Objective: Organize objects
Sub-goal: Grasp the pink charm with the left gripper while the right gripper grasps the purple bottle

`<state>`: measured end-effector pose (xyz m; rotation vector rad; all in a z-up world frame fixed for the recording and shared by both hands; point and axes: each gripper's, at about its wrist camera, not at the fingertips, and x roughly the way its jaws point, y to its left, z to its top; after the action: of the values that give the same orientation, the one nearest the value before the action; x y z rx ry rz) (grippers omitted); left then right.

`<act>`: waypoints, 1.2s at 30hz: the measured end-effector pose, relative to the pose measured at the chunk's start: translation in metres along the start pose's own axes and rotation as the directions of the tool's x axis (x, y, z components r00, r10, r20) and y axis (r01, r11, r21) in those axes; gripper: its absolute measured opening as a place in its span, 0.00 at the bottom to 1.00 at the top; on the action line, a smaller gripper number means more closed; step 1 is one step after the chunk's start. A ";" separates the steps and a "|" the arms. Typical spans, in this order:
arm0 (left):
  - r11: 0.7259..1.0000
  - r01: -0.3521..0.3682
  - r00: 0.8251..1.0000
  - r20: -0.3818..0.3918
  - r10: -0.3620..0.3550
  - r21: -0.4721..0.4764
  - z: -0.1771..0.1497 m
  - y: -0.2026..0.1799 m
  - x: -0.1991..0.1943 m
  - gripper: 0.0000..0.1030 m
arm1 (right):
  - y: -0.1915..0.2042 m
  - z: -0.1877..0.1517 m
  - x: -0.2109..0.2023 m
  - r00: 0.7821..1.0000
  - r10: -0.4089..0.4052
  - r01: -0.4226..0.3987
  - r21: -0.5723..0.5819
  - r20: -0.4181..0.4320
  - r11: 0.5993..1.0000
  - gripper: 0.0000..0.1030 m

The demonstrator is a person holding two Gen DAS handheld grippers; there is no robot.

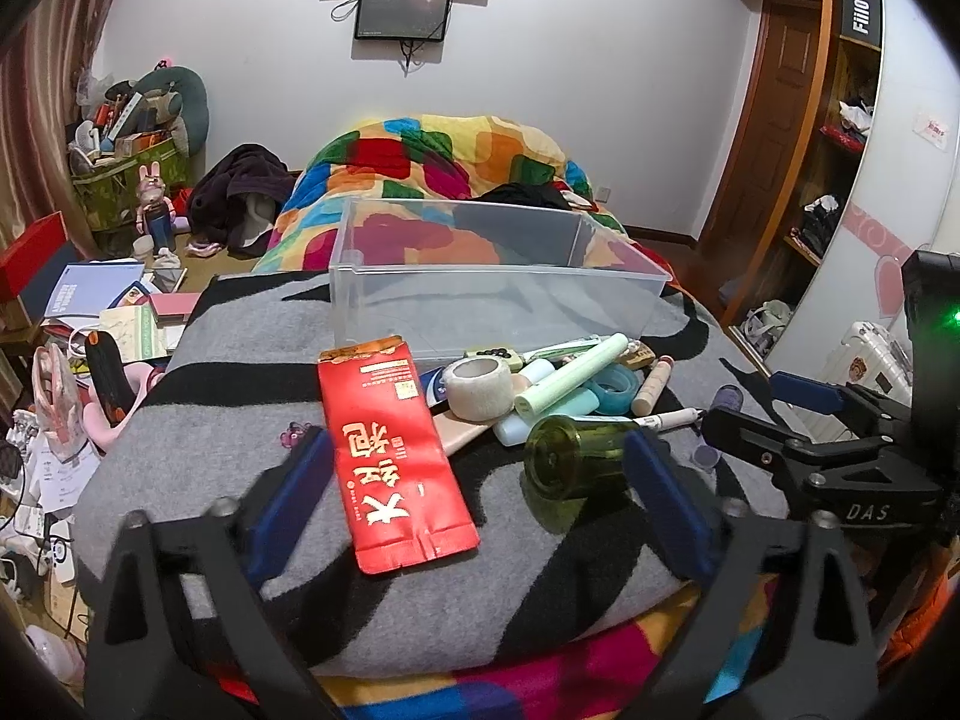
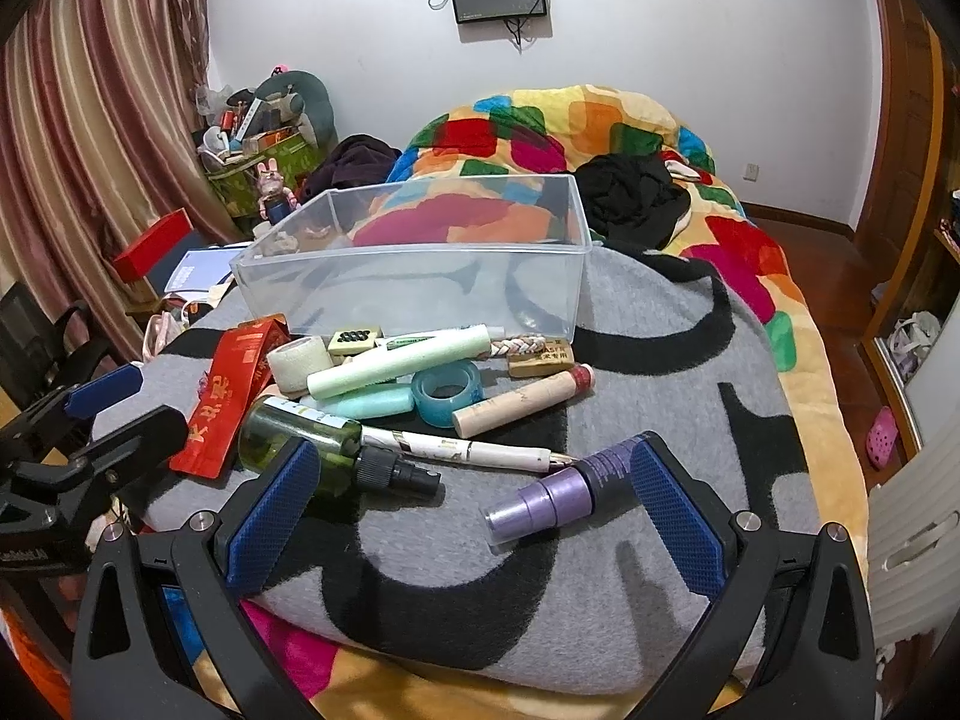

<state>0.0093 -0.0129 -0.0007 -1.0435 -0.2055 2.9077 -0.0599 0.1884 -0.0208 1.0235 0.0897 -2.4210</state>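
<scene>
Grey-and-black fleece blanket (image 2: 630,324) forms the soft, uneven work surface on which every item lies loose; the clear plastic bin (image 2: 420,276), rigid and thin-walled, stands empty at its far edge, so sorting appears to be at its very start. From the left: the left gripper (image 1: 480,468) is spread wide and holds nothing, its blue ribbed pads flanking a flat, glossy red packet (image 1: 396,456), with the green bottle (image 1: 570,468) just inside the right pad. Centre: a heap of cylinders, comprising a gauze roll (image 2: 294,363), a pale green tube (image 2: 396,360), a blue tape ring (image 2: 447,393) and a white pen (image 2: 462,450). Right: the right gripper (image 2: 474,480), likewise wide and empty, brackets a smooth purple bottle (image 2: 558,498) lying on its side. The next move probably calls for closing across that round body, which may roll.
</scene>
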 end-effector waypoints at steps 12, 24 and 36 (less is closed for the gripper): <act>0.990 -0.109 0.994 -0.021 0.108 -0.089 0.007 0.050 0.005 0.73 | -0.018 0.006 -0.005 0.998 -0.053 0.051 0.057 0.034 0.997 0.88; 0.970 -0.176 0.971 -0.193 0.143 -0.167 -0.010 0.105 0.044 0.43 | -0.048 -0.006 0.019 0.994 -0.074 0.087 0.170 -0.079 0.982 0.71; 0.978 -0.204 0.959 -0.208 0.192 -0.041 0.002 0.086 0.070 0.43 | -0.048 -0.013 0.037 0.989 -0.064 0.087 0.173 -0.136 0.981 0.59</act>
<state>-0.0463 -0.0918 -0.0554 -1.4415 -0.1935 2.9533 -0.0961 0.2180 -0.0619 1.2793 -0.0455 -2.4633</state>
